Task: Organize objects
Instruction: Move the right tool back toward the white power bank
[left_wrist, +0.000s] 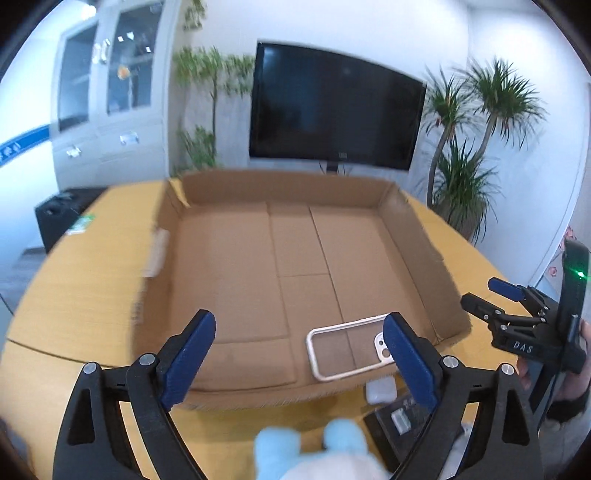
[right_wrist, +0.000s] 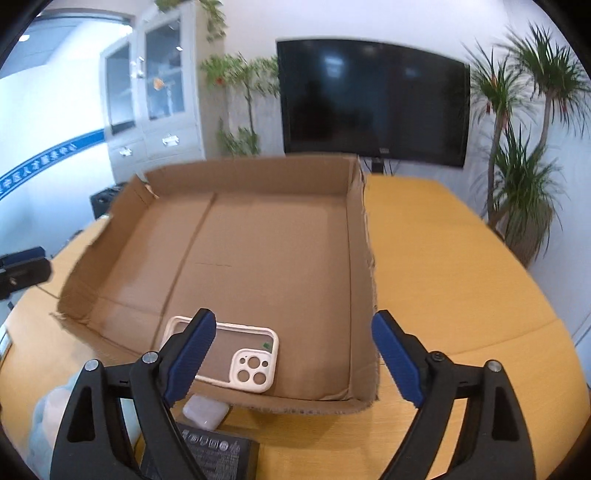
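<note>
Objects for sorting, as we logged them: one cream phone case (right_wrist: 221, 354), already lying flat inside the shallow cardboard box (right_wrist: 258, 240), at its near edge, just ahead of our right gripper (right_wrist: 293, 354) and partly behind that gripper's left finger. Outstanding items, all on the yellow table (right_wrist: 461, 277) outside the box and below the jaws: one small white earbud case (right_wrist: 205, 408), touching or just beside the box's near wall; one black power adapter (right_wrist: 218, 458) with printed label, nearer us than the earbud case; one pale blue plush toy (left_wrist: 306, 450), directly under our left gripper (left_wrist: 299, 354), blurred. We judged the task barely begun: one item in, at least three left. Jaws, right: spread wide, holding nothing, touching nothing. Jaws, left: likewise spread wide and empty, hanging over the box's near edge with the phone case between its fingertips in view but not gripped.
</note>
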